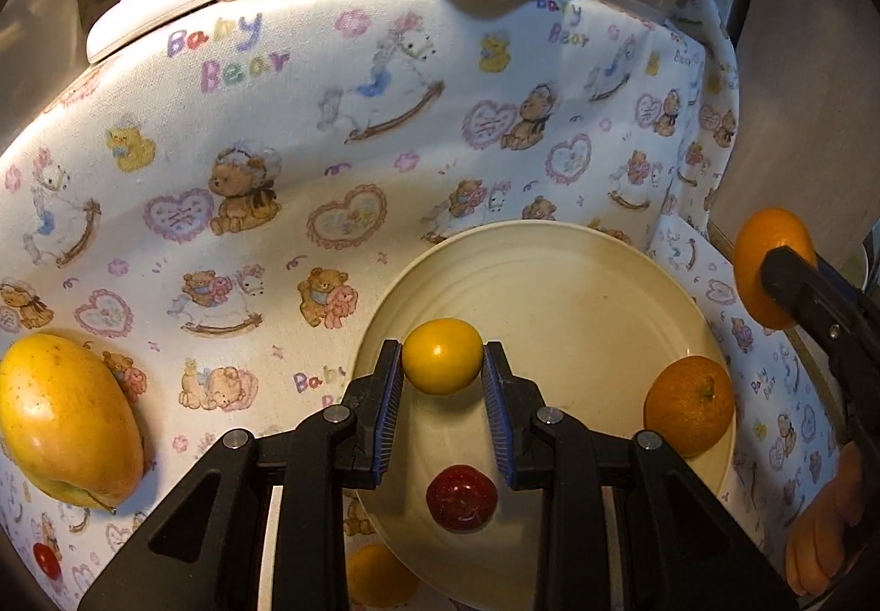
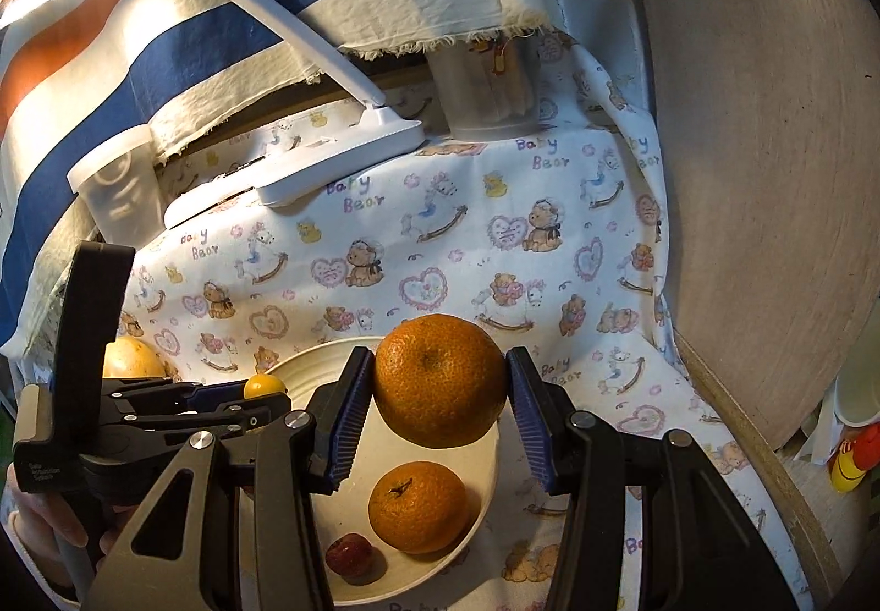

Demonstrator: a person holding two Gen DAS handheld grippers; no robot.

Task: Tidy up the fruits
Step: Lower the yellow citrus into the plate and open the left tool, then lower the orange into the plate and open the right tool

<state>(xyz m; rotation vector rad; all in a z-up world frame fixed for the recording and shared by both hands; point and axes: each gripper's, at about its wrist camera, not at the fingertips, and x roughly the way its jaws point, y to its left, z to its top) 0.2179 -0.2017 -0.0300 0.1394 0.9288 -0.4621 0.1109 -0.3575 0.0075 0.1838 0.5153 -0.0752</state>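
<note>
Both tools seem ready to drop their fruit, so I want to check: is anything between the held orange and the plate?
Partly. Nothing hangs in the gap, but an orange on the plate lies just beneath the held orange in the right tool. Bare plate shows beside it.

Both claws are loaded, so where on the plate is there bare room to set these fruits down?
The far half of the plate is bare, beyond the small yellow fruit in the left claw. The near side is crowded: a loose orange at the right rim, a red fruit near the front. The right claw holds another orange.
</note>
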